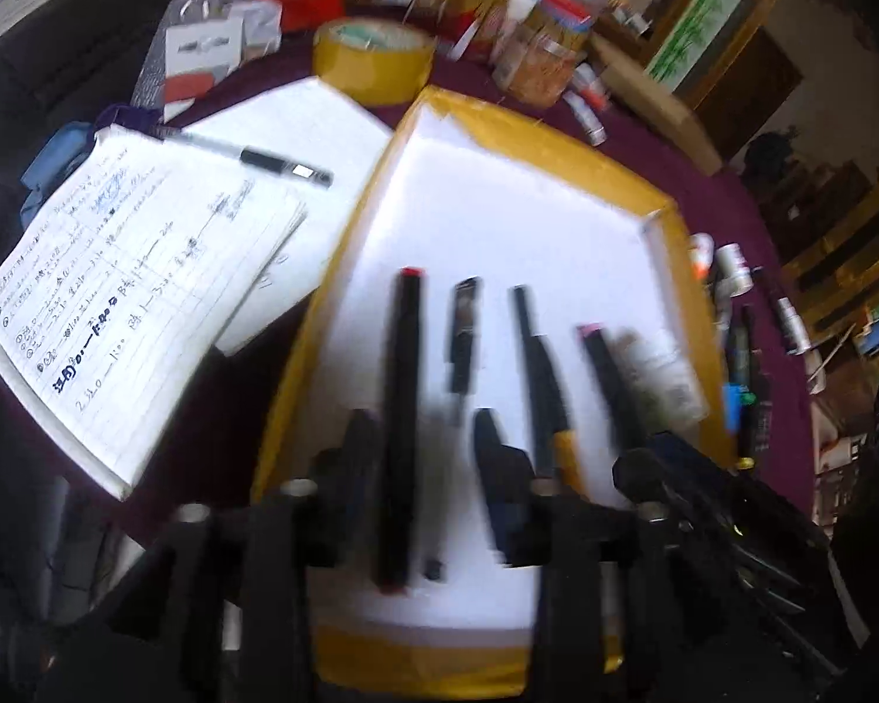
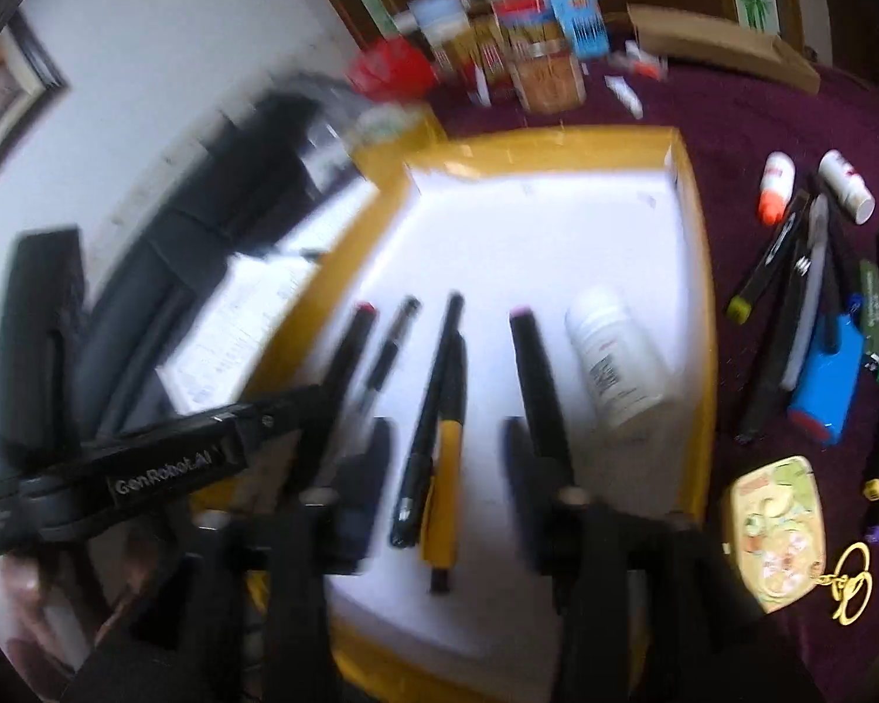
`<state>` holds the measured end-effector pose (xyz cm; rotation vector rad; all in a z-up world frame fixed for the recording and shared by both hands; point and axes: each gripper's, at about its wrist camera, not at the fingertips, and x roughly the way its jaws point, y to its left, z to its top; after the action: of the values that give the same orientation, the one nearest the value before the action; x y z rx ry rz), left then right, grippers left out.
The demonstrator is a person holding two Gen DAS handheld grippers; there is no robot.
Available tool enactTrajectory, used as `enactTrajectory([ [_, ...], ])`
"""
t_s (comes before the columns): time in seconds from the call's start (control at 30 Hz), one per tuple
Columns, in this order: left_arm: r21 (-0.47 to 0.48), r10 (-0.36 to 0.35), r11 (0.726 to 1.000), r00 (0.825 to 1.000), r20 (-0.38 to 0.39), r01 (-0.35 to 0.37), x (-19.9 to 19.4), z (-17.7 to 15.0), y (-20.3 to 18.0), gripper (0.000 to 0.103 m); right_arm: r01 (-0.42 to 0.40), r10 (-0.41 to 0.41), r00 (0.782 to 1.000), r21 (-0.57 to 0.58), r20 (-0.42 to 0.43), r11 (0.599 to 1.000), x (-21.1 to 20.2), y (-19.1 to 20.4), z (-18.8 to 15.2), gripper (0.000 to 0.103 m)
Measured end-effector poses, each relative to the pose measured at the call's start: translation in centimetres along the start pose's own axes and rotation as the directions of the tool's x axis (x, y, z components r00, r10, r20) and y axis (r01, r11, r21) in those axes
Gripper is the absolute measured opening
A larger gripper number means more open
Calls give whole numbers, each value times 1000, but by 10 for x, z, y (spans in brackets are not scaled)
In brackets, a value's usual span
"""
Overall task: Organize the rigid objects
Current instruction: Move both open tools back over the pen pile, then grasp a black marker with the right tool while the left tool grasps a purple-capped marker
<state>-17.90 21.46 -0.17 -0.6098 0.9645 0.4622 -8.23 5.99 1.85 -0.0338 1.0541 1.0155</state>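
Note:
A yellow-rimmed tray (image 1: 290, 404) (image 2: 703, 293) with a white floor holds several pens side by side and a white bottle (image 2: 612, 363). My left gripper (image 1: 425, 468) is open low over the tray's near end. A red-capped black marker (image 1: 401, 410) lies between its fingers, and neither pad presses on it. My right gripper (image 2: 442, 468) is open too. A black pen (image 2: 433, 404) and a yellow pen (image 2: 445, 498) lie loose between its fingers. A pink-capped marker (image 2: 536, 386) lies by its right finger. The left gripper's body (image 2: 146, 468) shows at the left of the right wrist view.
On the purple cloth right of the tray lie several markers (image 2: 773, 363), a blue block (image 2: 829, 392), two small white bottles (image 2: 847, 184) and a tin with a gold keychain (image 2: 776, 533). An open notebook (image 1: 129, 287) with a pen, a tape roll (image 1: 375, 61) and jars (image 2: 548, 73) stand left and behind.

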Motion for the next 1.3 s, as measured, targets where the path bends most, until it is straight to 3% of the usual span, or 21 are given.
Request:
enactTrajectory([
  [0.03,9,-15,1000,999,33,15,-9,-5,-7,55,-21,22,1000,-1,17,1000,-8,-3,-3,43],
  [0.17,67,0,998,990,138,-9,-36,-18,-40,56,-112,108,990,31,92,993,-49,-30,-17,43],
  [0.27,165,-76,985,979,190,45,-51,-27,-81,56,-109,98,985,78,141,991,-78,-63,-25,43],
  [0.43,310,-181,942,973,141,131,-42,-38,-148,56,-24,-19,983,228,185,973,-114,-133,-38,41],
  [0.6,396,-198,904,979,53,161,-21,-52,-188,56,117,-184,972,376,146,919,-129,-187,-45,37],
  [0.73,413,-183,896,983,13,161,-11,-56,-199,56,152,-216,971,431,103,889,-124,-209,-40,31],
  [0.87,431,-151,893,988,21,127,-9,-61,-206,56,235,-283,958,453,40,860,-109,-220,-31,26],
  [1.03,438,-152,890,988,20,128,-8,-63,-204,56,266,-301,954,465,1,844,-92,-229,-21,21],
  [1.13,444,-160,885,987,4,142,-6,-63,-205,56,380,-414,910,444,-22,812,-92,-224,-14,21],
  [1.23,446,-165,883,986,2,147,-4,-63,-210,56,444,-457,887,396,-66,804,-80,-220,-8,19],
  [1.3,450,-168,879,986,-22,160,-2,-63,-216,56,498,-511,857,357,-65,790,-76,-217,-1,17],
])
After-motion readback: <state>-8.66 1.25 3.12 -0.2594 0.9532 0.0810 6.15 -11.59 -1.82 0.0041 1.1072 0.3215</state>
